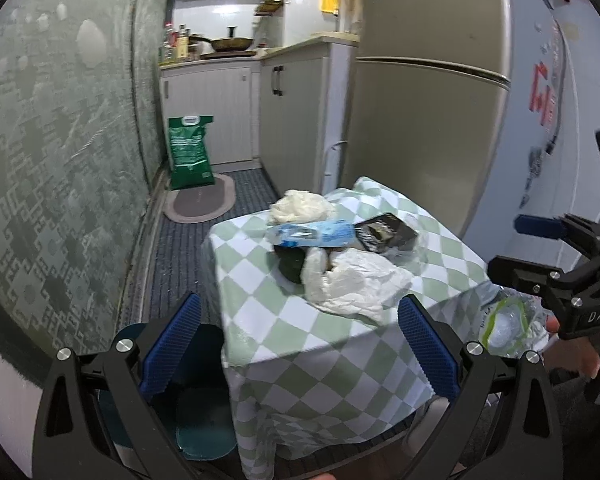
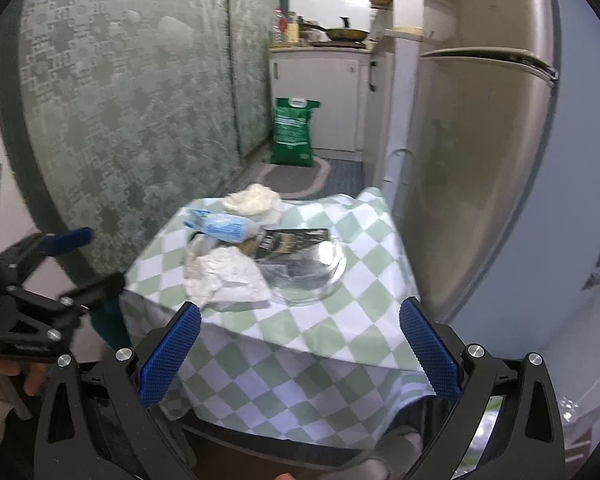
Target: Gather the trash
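Small worktop [image 1: 340, 344] draped in a green-and-white checked cloth, standing in a narrow kitchen passage just beside the fridge [image 1: 424, 92]. The trash sits in a loose pile near the middle and far side of the worktop: crumpled white paper [image 1: 352, 284] nearest the cameras, a blue-and-white plastic wrapper [image 1: 312, 234] lying across the pile behind it, a black packet [image 1: 388, 232] to the right of the wrapper, and a cream crumpled wad [image 1: 300, 206] at the far edge. In the right wrist view a clear glass dish [image 2: 316, 276] rests on the cloth just right of the white paper, with the black packet touching or overlapping its far rim; which one, I cannot tell. Left claw [image 1: 300, 350] released, blue pads spread wide, nothing between them, held short of the near-left corner of the worktop and not touching the pile. Right claw [image 2: 298, 354] also released and empty, hanging over the near edge of the cloth, apart from the trash. A crushed clear plastic bottle [image 1: 508, 326] with a green label shows at the right in the left wrist view, below the right claw's body; contact cannot be judged. On the floor to the left of the worktop, a dark teal bin [image 1: 204, 412]. Farther back, a green sack [image 1: 190, 152] stands on an oval mat [image 1: 200, 204] against white cabinets.
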`<state>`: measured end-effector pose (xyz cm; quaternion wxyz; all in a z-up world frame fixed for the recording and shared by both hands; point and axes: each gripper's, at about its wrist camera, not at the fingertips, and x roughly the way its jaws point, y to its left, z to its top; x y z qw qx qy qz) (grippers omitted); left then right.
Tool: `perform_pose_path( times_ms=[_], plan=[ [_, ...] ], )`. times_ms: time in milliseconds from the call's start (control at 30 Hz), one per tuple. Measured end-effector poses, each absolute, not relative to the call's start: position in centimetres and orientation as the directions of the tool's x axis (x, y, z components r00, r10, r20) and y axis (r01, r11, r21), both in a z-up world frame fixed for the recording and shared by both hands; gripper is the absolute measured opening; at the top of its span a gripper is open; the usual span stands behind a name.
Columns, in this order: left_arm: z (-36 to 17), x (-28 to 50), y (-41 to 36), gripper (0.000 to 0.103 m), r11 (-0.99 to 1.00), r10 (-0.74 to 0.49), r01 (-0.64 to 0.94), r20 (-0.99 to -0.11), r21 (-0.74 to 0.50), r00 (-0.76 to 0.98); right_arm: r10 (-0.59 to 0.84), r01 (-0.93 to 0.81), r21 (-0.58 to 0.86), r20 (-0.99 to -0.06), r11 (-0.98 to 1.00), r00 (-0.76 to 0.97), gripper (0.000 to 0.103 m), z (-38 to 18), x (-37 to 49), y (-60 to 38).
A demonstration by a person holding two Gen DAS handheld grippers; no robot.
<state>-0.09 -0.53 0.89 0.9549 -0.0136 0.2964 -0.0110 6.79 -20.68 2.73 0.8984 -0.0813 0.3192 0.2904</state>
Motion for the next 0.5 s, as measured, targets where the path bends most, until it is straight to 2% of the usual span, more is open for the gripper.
perform_pose_path(
  times_ms=[100,133,167,233,400,500],
  plan=[
    [0.4,0.6,-1.5,0.099,0.998,-0.054,0.063,-0.597,-0.005,0.800,0.483,-0.587,0.040,-0.616,0.808,0.622,0.097,3.1,6.6,-20.7],
    [0.2,1.0,-1.7,0.094,0.997,-0.060,0.074,-0.607,-0.001,0.792,0.495,-0.598,0.047,-0.615,0.800,0.614,0.093,3.2,6.5,-20.7],
    [0.1,1.4,-1.8,0.082,0.996,-0.068,0.085,-0.619,-0.002,0.782,0.498,-0.602,0.048,-0.615,0.797,0.611,0.091,3.4,6.6,-20.7],
    [-0.4,2.4,-1.9,0.072,0.995,-0.075,0.097,-0.655,-0.002,0.752,0.499,-0.603,0.040,-0.608,0.797,0.618,0.081,3.9,6.7,-20.8],
    [-0.9,4.2,-1.6,0.062,0.990,-0.135,0.119,-0.691,-0.071,0.710,0.507,-0.606,0.051,-0.606,0.794,0.613,0.072,4.6,7.9,-21.1],
    [-1.0,5.2,-1.9,0.050,0.983,-0.182,0.136,-0.704,-0.121,0.686,0.513,-0.620,0.050,-0.615,0.783,0.599,0.065,4.5,8.3,-20.7]
  ],
)
